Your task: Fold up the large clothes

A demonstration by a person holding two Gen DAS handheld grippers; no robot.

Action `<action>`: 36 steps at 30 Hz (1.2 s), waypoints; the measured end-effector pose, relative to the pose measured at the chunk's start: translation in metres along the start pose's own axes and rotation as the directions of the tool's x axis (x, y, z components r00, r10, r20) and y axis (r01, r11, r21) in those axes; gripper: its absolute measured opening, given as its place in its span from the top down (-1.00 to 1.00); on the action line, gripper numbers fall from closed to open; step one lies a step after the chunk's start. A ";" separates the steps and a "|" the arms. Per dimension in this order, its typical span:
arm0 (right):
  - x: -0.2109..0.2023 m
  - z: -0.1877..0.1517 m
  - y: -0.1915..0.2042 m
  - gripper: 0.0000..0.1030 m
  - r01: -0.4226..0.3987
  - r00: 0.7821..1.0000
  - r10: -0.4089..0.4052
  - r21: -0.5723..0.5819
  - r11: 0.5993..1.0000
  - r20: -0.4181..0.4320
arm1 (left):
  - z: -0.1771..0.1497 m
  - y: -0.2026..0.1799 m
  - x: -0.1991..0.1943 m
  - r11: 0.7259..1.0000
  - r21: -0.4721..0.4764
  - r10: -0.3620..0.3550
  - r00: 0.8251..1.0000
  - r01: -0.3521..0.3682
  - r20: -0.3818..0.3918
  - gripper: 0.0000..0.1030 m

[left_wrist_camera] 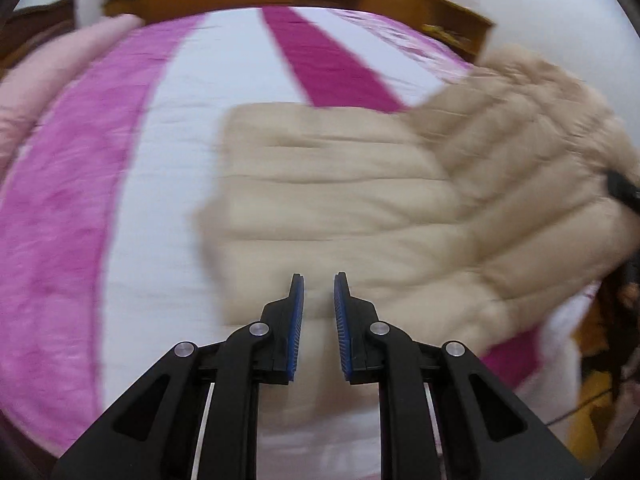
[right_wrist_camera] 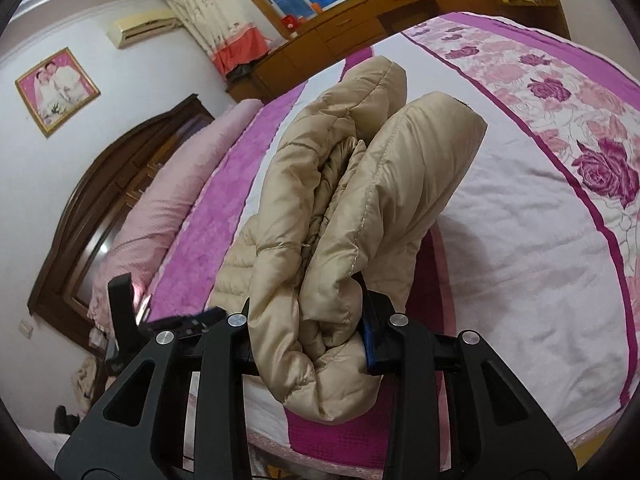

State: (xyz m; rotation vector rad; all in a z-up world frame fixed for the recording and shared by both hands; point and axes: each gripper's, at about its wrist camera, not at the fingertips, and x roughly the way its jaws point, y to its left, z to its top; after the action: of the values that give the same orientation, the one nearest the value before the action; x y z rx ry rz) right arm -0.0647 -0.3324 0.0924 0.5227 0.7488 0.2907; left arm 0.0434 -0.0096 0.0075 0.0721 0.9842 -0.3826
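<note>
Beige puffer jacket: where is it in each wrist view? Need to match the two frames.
Left wrist view: beige puffer jacket lies across centre and right on the bed, ahead of the open left gripper.
Right wrist view: a bunched part of it fills the centre, clamped in the right gripper.
Shared landmark: the magenta-striped bedspread.

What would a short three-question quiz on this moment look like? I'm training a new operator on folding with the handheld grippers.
1. True or false: the right gripper is clamped on a bunched part of the beige puffer jacket.
2. Multiple choice: the left gripper is A) gripping the jacket, B) open above the jacket, C) gripping the pink pillow.
3. Fill in: the jacket lies on a bedspread striped white and ____.

Key: 1 true; 2 B; 3 purple.
</note>
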 end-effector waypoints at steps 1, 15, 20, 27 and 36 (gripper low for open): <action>0.002 0.002 0.001 0.37 0.002 1.000 -0.002 -0.009 1.000 -0.005 | -0.001 0.008 0.000 1.000 -0.017 -0.009 1.000 0.009 -0.007 0.68; 0.071 0.008 0.082 0.37 -0.087 0.984 0.069 -0.106 0.991 -0.163 | -0.002 0.020 0.022 0.992 -0.039 -0.122 0.991 0.120 -0.062 0.68; 0.114 -0.003 0.102 0.37 -0.093 0.968 0.062 -0.121 0.988 -0.243 | -0.004 0.024 0.023 0.989 -0.057 -0.142 0.988 0.138 -0.057 0.68; 0.155 -0.021 0.112 0.32 -0.109 0.940 0.064 -0.116 0.987 -0.335 | 0.002 0.045 0.002 0.987 -0.072 -0.144 0.989 0.142 -0.030 0.68; 0.201 -0.041 0.120 0.08 -0.103 0.905 0.033 -0.144 0.984 -0.423 | -0.002 0.079 -0.009 0.995 -0.089 -0.041 0.998 0.037 -0.041 0.68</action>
State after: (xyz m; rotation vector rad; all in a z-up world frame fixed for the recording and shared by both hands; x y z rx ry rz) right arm 0.0393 -0.1314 0.0183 0.3314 1.1161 0.5372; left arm 0.0650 0.0668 0.0048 -0.0194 1.0450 -0.3744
